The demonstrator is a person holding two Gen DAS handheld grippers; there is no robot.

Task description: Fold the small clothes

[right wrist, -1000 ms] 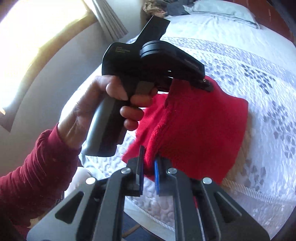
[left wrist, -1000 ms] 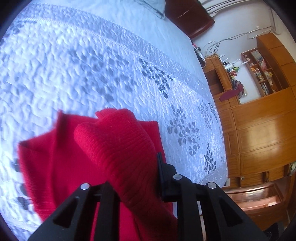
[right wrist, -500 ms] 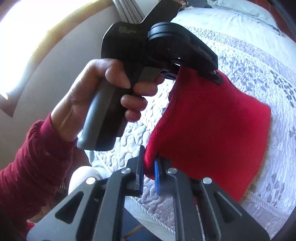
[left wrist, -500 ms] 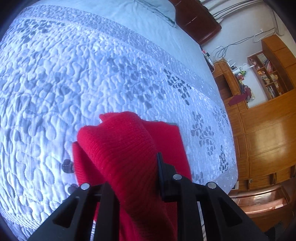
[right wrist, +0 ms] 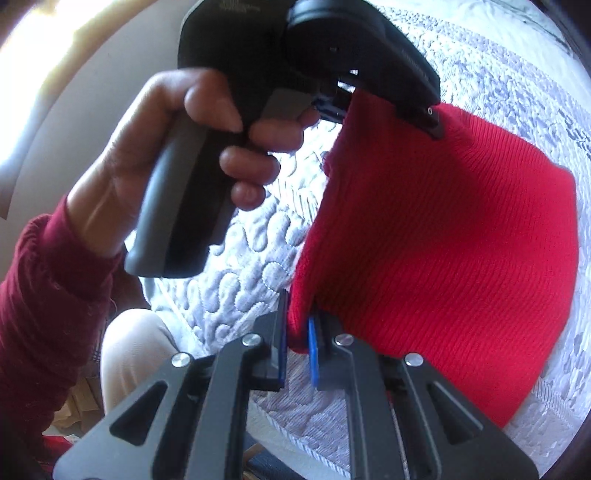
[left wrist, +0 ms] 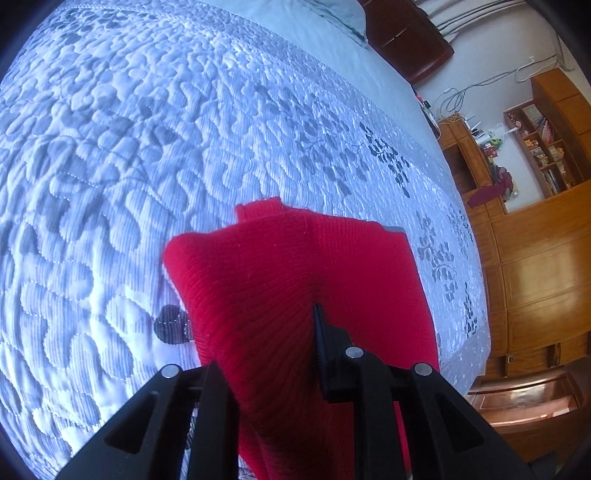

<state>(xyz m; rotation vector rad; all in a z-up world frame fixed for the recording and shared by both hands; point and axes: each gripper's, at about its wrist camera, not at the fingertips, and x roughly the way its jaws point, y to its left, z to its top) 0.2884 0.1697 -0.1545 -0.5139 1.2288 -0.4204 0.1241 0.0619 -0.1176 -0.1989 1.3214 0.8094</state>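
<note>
A small red knit garment [left wrist: 295, 280] hangs folded over the white quilted bed [left wrist: 147, 147], held up along one edge. My left gripper [left wrist: 273, 343] is shut on one corner of that edge, the cloth bulging between the fingers. In the right wrist view my right gripper [right wrist: 298, 332] is shut on the other corner of the red garment [right wrist: 461, 240]. The left gripper [right wrist: 391, 99] shows there too, held by a hand and clamped on the far corner. The lower part of the garment rests on the bed.
The bed's edge [left wrist: 469, 354] runs close on the right, with wooden cabinets [left wrist: 535, 277] and shelves beyond it. A pillow [left wrist: 332, 14] lies at the head of the bed. The person's red sleeve [right wrist: 44, 314] and leg are at the left.
Both grippers have lifted the held edge and carried it further over the bed. The garment now covers less of the quilt and hangs as a narrower doubled shape.
</note>
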